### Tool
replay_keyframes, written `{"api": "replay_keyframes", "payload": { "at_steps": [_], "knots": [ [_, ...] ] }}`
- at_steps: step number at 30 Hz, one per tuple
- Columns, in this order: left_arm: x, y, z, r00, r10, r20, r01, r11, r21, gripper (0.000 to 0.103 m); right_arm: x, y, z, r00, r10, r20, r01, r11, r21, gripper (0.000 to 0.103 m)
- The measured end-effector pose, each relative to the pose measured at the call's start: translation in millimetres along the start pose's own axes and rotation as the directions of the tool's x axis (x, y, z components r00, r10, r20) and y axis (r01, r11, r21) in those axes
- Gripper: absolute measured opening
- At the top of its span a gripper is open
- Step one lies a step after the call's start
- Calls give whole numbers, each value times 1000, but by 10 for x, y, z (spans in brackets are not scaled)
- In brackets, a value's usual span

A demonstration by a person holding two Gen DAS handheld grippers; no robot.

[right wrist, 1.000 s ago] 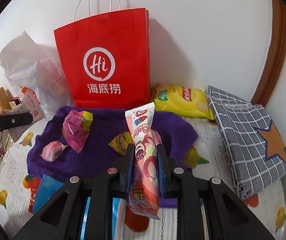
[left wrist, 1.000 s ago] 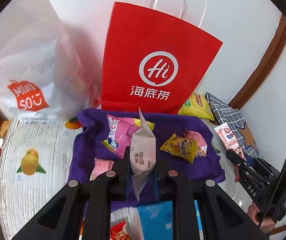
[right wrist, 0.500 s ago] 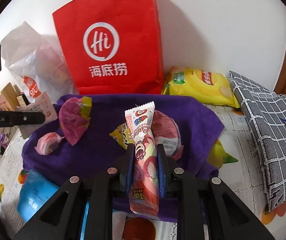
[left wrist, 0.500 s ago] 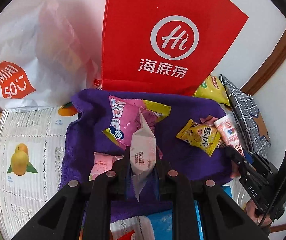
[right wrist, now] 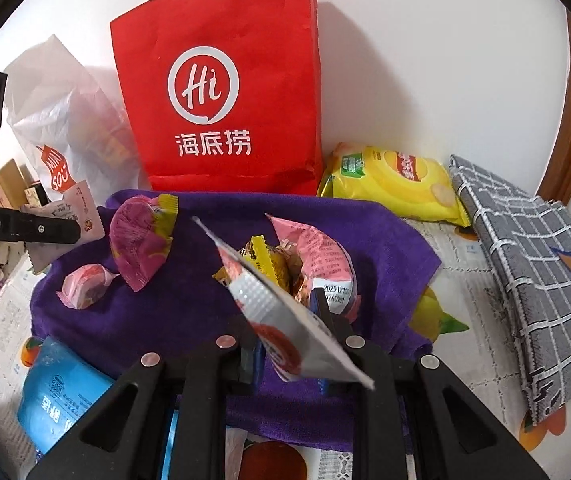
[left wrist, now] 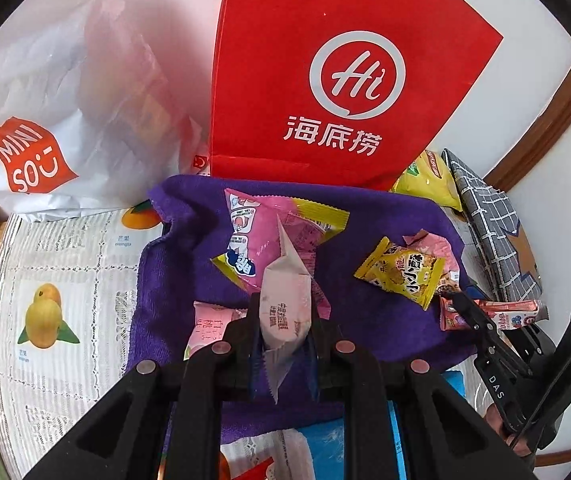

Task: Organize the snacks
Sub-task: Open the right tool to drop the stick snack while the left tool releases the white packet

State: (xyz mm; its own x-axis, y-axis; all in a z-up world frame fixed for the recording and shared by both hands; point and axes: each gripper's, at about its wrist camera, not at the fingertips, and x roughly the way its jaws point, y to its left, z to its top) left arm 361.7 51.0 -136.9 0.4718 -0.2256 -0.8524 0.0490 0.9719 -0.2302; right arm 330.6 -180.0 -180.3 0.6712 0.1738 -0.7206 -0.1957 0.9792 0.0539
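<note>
- Over the purple cloth (left wrist: 369,332) we hold two tongs, each with a snack in it.
- Our left gripper (left wrist: 283,320) is clamped on a pale pink sachet (left wrist: 283,304), which stands upright between the jaws, its pointed end up.
- Our right gripper (right wrist: 289,340) pinches a pink-and-silver strip packet (right wrist: 273,316) that lies tilted across the jaws, one end pointing up to the left.
- On the cloth lie a pink-and-yellow packet (left wrist: 261,236), a yellow wrapper (left wrist: 401,276) and a small pink sweet (right wrist: 83,286).
- Behind the cloth a red paper bag (right wrist: 221,92) stands against the wall, with a white plastic bag (left wrist: 53,92) to its left.
- To the right of the red bag rest a yellow crisp bag (right wrist: 393,184) and a grey checked cloth (right wrist: 525,264).
- A blue pouch (right wrist: 59,400) lies at the cloth's near left corner.
</note>
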Motion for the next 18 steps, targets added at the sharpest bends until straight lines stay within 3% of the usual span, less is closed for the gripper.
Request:
{"api": "replay_keyframes", "payload": {
  "at_steps": [9,14,18],
  "knots": [
    [3,-9,-3,1000,-9,-11,9,1000,2,17,-65,97,27,996,87,12,-87,996,-20,20],
    [19,-37,-7,1000,-12,-17,12,1000,9,17,29,108,11,996,82,-34,-83,996,-20,22],
    [65,-50,-12,1000,-7,-28,7,1000,13,17,-4,106,15,997,70,-17,-70,997,-23,23]
  ]
}}
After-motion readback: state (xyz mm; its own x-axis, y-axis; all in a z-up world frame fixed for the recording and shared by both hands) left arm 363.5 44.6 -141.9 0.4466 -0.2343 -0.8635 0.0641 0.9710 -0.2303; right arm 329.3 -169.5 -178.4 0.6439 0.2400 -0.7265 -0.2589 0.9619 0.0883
